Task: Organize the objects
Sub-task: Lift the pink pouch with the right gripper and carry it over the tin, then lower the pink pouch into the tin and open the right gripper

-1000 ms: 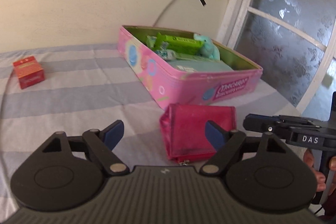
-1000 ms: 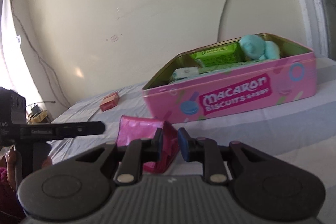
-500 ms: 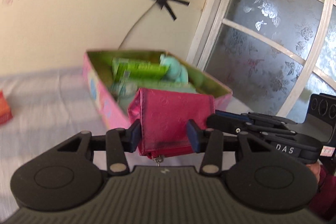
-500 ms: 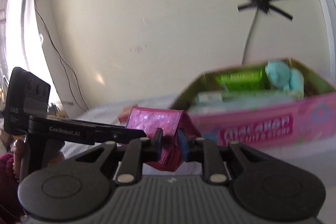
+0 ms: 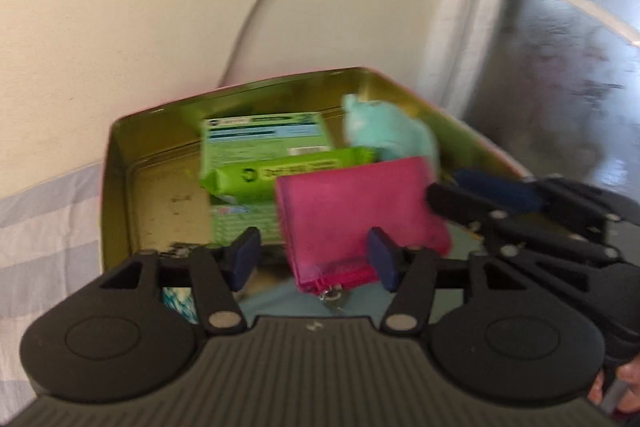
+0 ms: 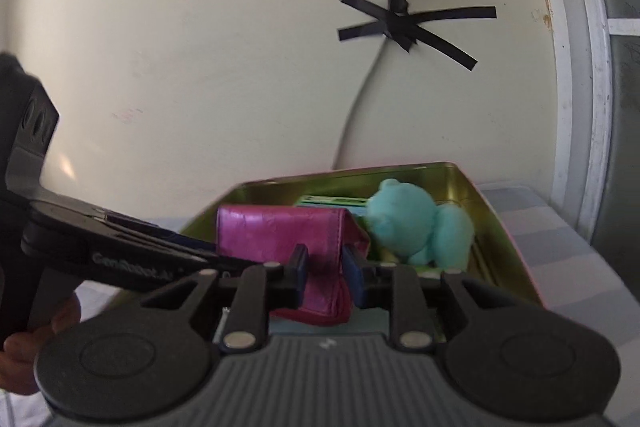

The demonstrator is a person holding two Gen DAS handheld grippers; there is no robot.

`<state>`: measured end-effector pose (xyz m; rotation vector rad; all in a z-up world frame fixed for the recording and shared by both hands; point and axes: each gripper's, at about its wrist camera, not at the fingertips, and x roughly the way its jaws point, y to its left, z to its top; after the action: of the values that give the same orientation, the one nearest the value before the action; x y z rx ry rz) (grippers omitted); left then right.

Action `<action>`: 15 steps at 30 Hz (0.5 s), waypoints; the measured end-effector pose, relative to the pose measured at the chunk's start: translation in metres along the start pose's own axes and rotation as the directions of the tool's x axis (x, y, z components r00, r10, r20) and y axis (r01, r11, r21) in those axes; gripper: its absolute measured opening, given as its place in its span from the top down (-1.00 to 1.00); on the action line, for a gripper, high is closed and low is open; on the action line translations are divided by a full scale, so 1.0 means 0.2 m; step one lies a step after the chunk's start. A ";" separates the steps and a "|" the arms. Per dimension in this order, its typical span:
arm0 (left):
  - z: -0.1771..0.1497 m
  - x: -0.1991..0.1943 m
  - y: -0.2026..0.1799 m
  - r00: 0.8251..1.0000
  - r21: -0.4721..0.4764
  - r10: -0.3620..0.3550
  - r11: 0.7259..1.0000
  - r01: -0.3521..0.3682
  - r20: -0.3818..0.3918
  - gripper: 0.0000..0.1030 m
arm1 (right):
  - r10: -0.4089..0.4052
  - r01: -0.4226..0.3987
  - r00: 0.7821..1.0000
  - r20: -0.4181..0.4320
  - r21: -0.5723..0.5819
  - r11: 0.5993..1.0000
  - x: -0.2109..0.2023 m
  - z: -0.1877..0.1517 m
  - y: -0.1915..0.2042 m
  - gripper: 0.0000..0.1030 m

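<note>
Magenta zip pouch (image 5: 352, 211) hangs in the air over the open pink biscuit tin with the gold inside (image 5: 116, 163), above its near half and not yet set down.

Grip:
- Right gripper (image 6: 327, 271) is clenched on the pouch's end. Both pads press it, though its jaws have just eased out a little.
- Left gripper (image 5: 313, 259) has let go. Its jaws have just been opening, the pouch sits between them, and there is a clear gap at the left pad.

Risks, my read:
- The hold is a one-sided pinch near an end. If the right jaws loosen more before the pouch is low, it swings or drops, and could tip over the tin wall onto the grey-and-white striped sheet (image 5: 40, 227).
- The dangling metal zip pull (image 5: 330, 295) could snag on a left fingertip or on the tin rim.
- The two grippers are nearly touching, the right one's fingers just past the left's right pad. Pulling the left one back carelessly may knock the pouch out.
- Both views are blurred, so height above the contents is hard to judge.

In the way:
- Turquoise plush bear (image 6: 412, 227) fills the far right corner, just beside the pouch.
- Lime green wrapped packet (image 5: 280, 173) lies across a green-and-white carton (image 5: 264, 143) mid-tin.
- The bare tin floor is on the left. The pouch is over the packed side, so it would land on top of things, likely tilted.

Behind it, the cable and black tape cross (image 6: 408, 23) on the wall are well clear.
</note>
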<state>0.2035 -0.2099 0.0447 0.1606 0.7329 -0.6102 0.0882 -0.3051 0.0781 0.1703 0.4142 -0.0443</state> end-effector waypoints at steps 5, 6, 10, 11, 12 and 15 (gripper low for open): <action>-0.04 -0.09 0.01 0.999 -0.023 0.018 1.000 -0.017 0.040 -0.41 | -0.092 0.088 0.995 0.048 0.077 0.993 0.03 -0.02 -0.09 0.31; -0.06 -0.11 0.00 0.998 -0.012 0.041 0.999 -0.040 0.048 -0.41 | -0.088 0.081 0.994 0.059 0.101 0.992 0.01 -0.04 -0.11 0.29; -0.11 -0.22 -0.04 0.996 -0.007 0.057 0.998 -0.057 0.074 -0.41 | -0.095 0.080 0.992 0.079 0.168 0.982 -0.08 -0.08 -0.14 0.29; -0.14 -0.25 -0.06 0.995 -0.003 0.065 0.998 -0.065 0.082 -0.41 | -0.089 0.072 0.993 0.083 0.185 0.980 -0.11 -0.08 -0.14 0.29; -0.15 -0.27 -0.06 0.993 -0.001 0.071 0.997 -0.071 0.089 -0.41 | -0.086 0.067 0.992 0.089 0.197 0.978 -0.13 -0.09 -0.13 0.29; -0.21 -0.35 -0.07 0.991 -0.003 0.080 0.997 -0.080 0.105 -0.41 | -0.080 0.055 0.991 0.103 0.227 0.972 -0.21 -0.13 -0.10 0.27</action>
<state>0.1303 -0.1748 0.0614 0.1572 0.6217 -0.5384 0.0375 -0.3203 0.0693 0.3745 0.3027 -0.1678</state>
